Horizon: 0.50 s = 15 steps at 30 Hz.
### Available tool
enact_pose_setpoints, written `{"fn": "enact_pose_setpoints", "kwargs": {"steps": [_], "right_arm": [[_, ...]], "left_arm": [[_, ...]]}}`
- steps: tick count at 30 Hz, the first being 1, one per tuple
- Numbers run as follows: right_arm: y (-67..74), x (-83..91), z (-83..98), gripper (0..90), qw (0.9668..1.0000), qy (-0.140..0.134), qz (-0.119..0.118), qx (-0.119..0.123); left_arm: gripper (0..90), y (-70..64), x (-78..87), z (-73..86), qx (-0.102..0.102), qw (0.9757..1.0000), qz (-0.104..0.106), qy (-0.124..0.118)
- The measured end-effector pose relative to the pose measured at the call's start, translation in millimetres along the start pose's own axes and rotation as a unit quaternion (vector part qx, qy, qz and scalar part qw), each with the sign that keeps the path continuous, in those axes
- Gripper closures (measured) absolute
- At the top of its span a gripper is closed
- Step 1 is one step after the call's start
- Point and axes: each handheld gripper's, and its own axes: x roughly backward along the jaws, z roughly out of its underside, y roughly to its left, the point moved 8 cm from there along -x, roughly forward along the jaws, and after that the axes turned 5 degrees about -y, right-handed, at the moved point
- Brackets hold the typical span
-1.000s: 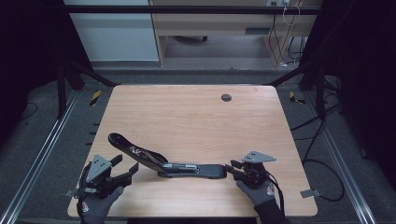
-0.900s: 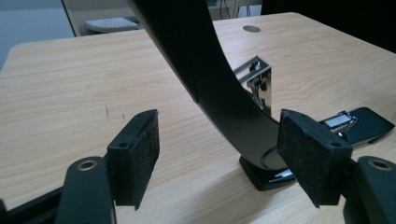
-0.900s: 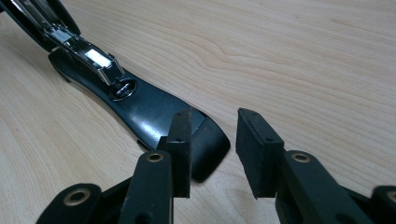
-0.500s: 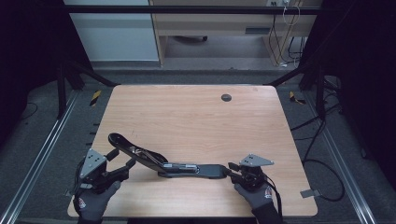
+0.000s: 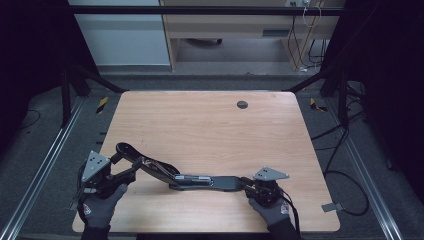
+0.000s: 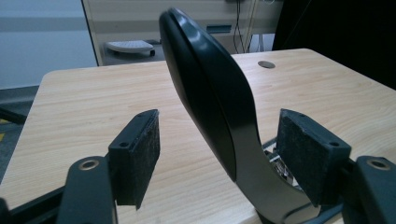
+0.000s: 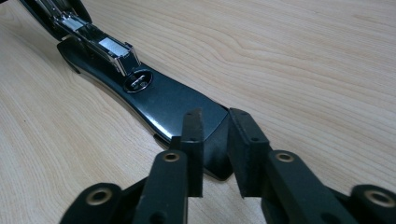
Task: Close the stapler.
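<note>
A black stapler lies opened out flat near the front edge of a wooden table, its base stretching toward the front right corner and its top arm angled up toward the front left corner. The right tool, held in a gloved hand, meets the narrow end of the stapler's base; seen from the right gripper view, its two padded jaws have just been closing and now stand close together at either side of that tip, though whether the pads actually press on it cannot be told. The left tool, in the other gloved hand, sits at the raised arm of the stapler; the left gripper view shows its jaws spread wide, the black arm rising between them, close to one pad and clear of the other. The stapler's metal staple channel lies exposed along the base. A small dark round grommet is set in the table near its far edge.
</note>
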Motion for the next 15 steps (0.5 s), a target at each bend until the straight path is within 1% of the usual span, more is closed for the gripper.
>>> {"fn": "enact_pose_setpoints", "kwargs": {"steps": [5, 7, 8, 9, 11, 12, 15], "right_arm": [[1.2, -3.0, 2.2, 85.8, 1.0000, 0.009, 0.002, 0.001], [1.2, -4.2, 2.9, 87.9, 0.9999, 0.011, 0.003, 0.000], [1.2, -4.5, 3.4, 88.9, 0.9999, 0.014, 0.004, -0.004], [0.1, -5.6, 3.7, 89.7, 0.9999, 0.012, 0.005, -0.003], [-0.8, -6.4, 5.4, 90.0, 0.9998, 0.015, 0.007, -0.005], [-0.7, -6.4, 6.1, 90.0, 0.9998, 0.018, 0.006, -0.010], [-0.9, -7.8, 7.4, 90.0, 0.9998, 0.019, 0.005, -0.009]], "left_arm": [[33.8, -0.3, -5.0, -0.8, 0.002, 1.0000, 0.001, 0.001], [36.9, -0.1, -5.5, -1.3, 0.001, 1.0000, -0.002, -0.002], [38.3, -0.2, -5.6, -1.4, 0.001, 1.0000, -0.003, -0.003], [40.1, -0.4, -5.5, -1.5, 0.002, 1.0000, -0.003, -0.005], [43.6, -0.3, -5.4, -0.7, -0.002, 0.9999, -0.010, -0.005], [44.9, -0.7, -5.5, -0.8, -0.002, 0.9999, -0.011, -0.007], [49.3, -1.9, -5.7, -1.0, -0.002, 0.9999, -0.009, -0.008]]}}
